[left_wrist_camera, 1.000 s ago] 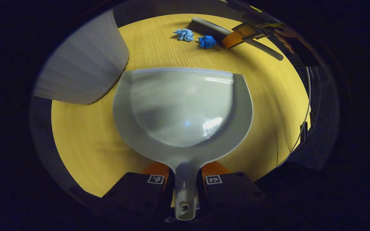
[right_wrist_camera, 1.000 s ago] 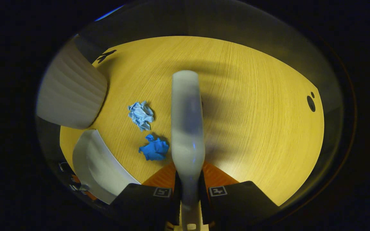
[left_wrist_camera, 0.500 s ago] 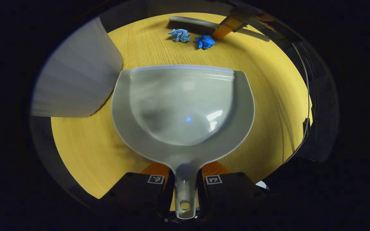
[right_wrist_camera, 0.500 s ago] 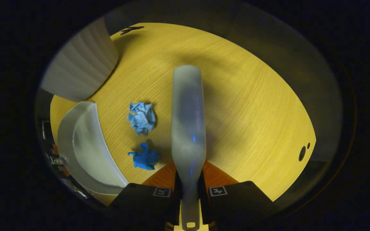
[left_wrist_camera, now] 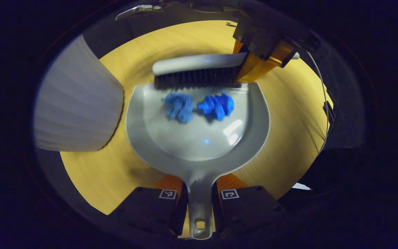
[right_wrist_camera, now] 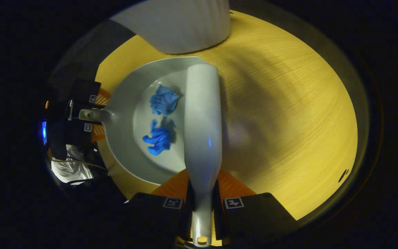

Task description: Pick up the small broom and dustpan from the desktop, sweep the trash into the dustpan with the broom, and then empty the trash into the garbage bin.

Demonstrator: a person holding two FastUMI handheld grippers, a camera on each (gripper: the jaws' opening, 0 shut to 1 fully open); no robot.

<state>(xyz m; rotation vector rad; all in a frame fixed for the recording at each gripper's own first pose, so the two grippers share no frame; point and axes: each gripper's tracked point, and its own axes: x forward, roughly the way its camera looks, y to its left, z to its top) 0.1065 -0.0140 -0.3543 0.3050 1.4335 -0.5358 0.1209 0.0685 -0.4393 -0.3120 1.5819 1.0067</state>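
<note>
Left gripper view: the left gripper clamps the handle of the grey dustpan on the yellow wooden desktop. Two blue paper wads lie inside, the broom at the pan's far lip, the white garbage bin at left.

Right gripper view: the right gripper grips the broom's handle, its head over the dustpan's mouth, wads left of it, bin beyond.

Two paper wads lie side by side in the dustpan (broom across its lip), bin left.
</note>
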